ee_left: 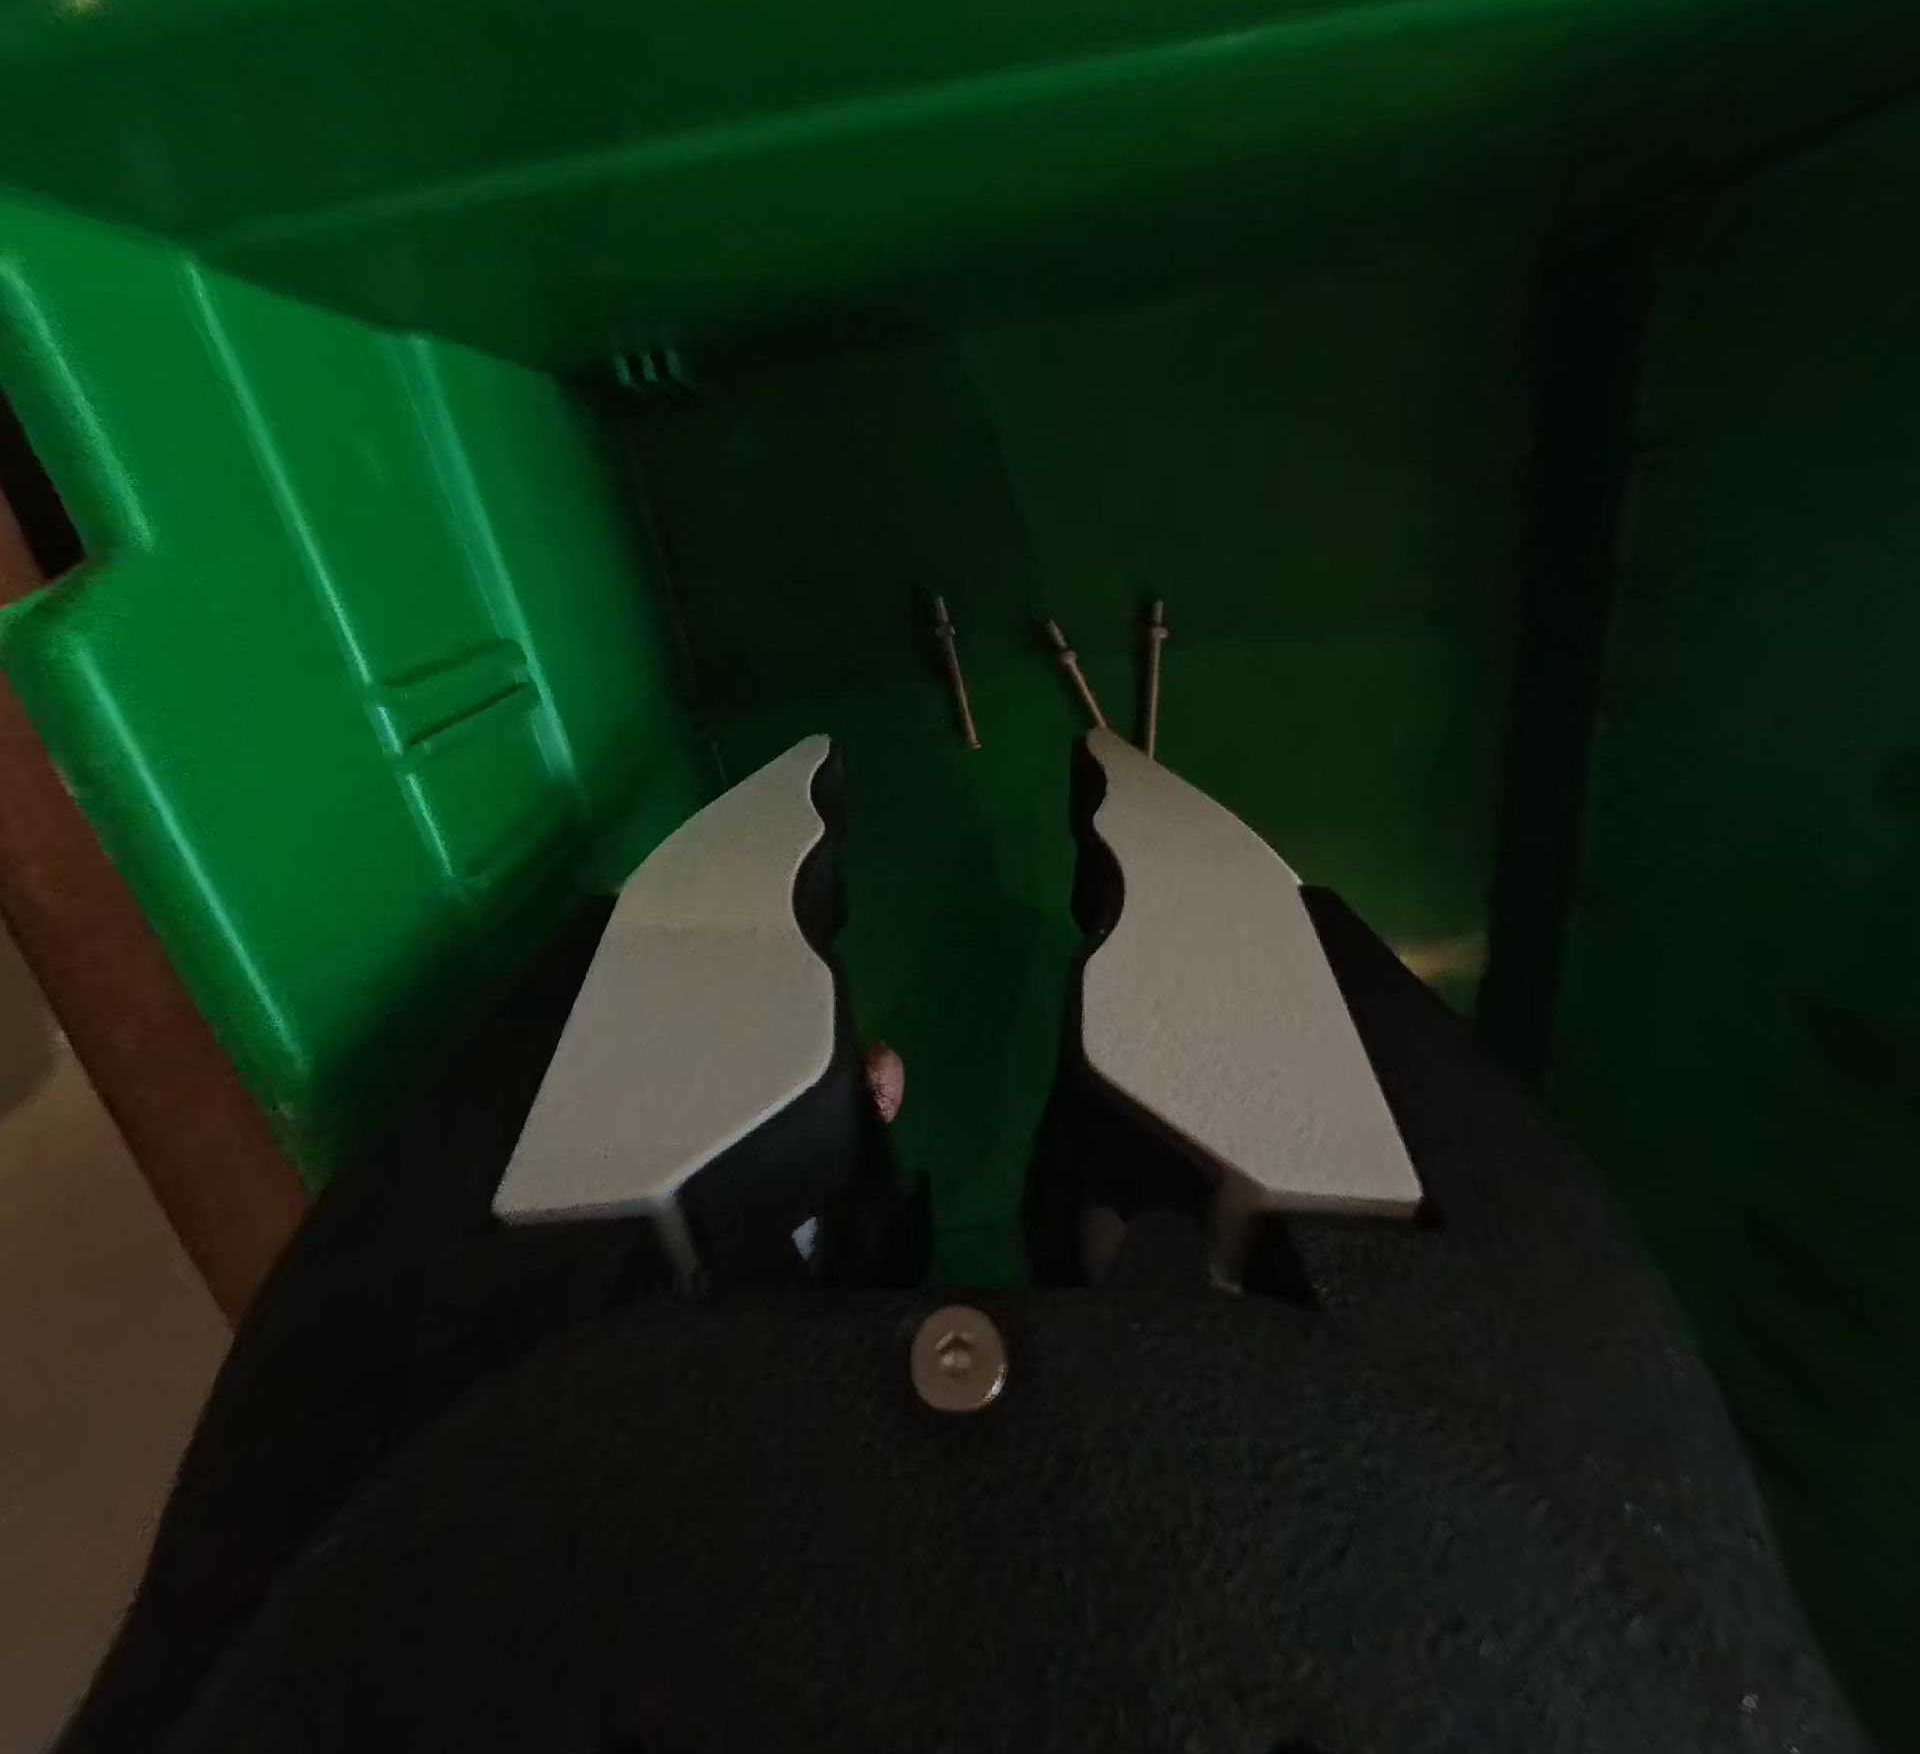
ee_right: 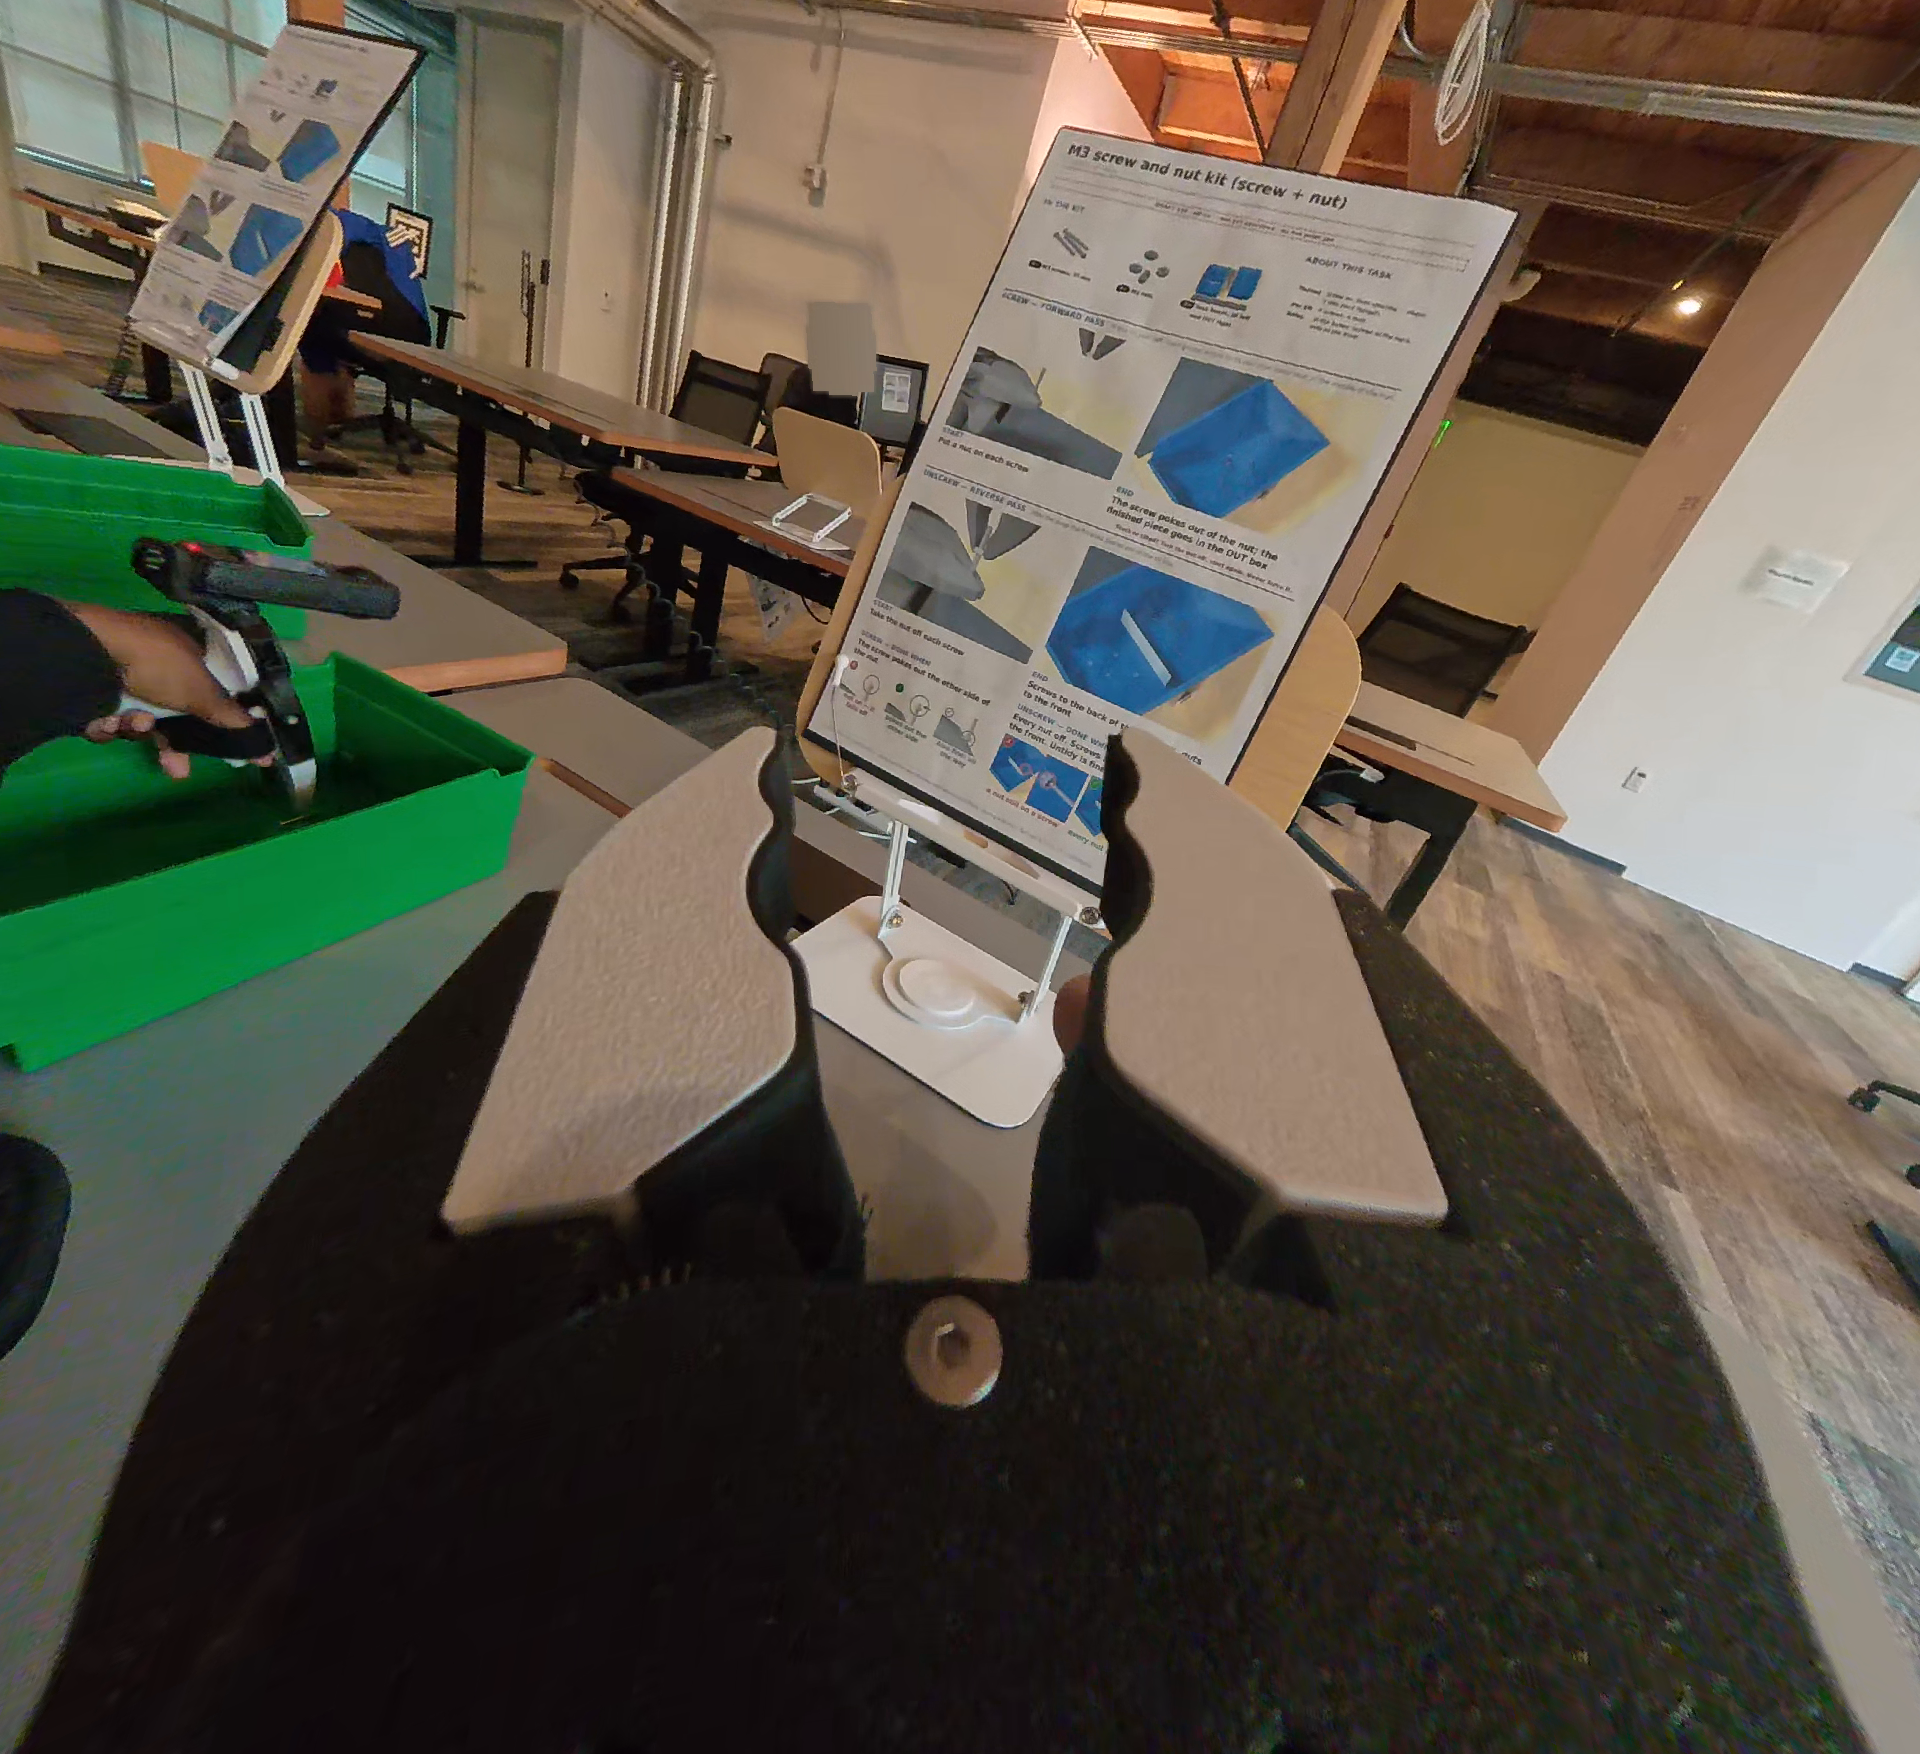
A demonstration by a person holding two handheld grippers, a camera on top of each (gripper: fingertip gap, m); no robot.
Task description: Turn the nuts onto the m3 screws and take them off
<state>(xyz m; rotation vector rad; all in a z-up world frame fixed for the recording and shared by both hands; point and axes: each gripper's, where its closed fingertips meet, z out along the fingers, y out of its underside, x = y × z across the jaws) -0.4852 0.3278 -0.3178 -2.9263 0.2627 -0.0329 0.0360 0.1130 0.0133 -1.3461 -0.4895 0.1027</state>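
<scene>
Down inside the green bin [ee_left: 312,613], the left gripper [ee_left: 956,748] is pointing at the bin floor, jaws partly apart with nothing between the pads. Three thin screws [ee_left: 1070,676] are lying on the floor just beyond the fingertips, each wearing a nut near its far end; the right fingertip [ee_left: 1117,759] is covering the near ends of two. Over the grey table [ee_right: 208,1133], the right gripper [ee_right: 940,754] is hovering, jaws wide and bare, facing the instruction sheet stand [ee_right: 1195,478]. A hand [ee_right: 156,686] is holding the left gripper in the bin.
</scene>
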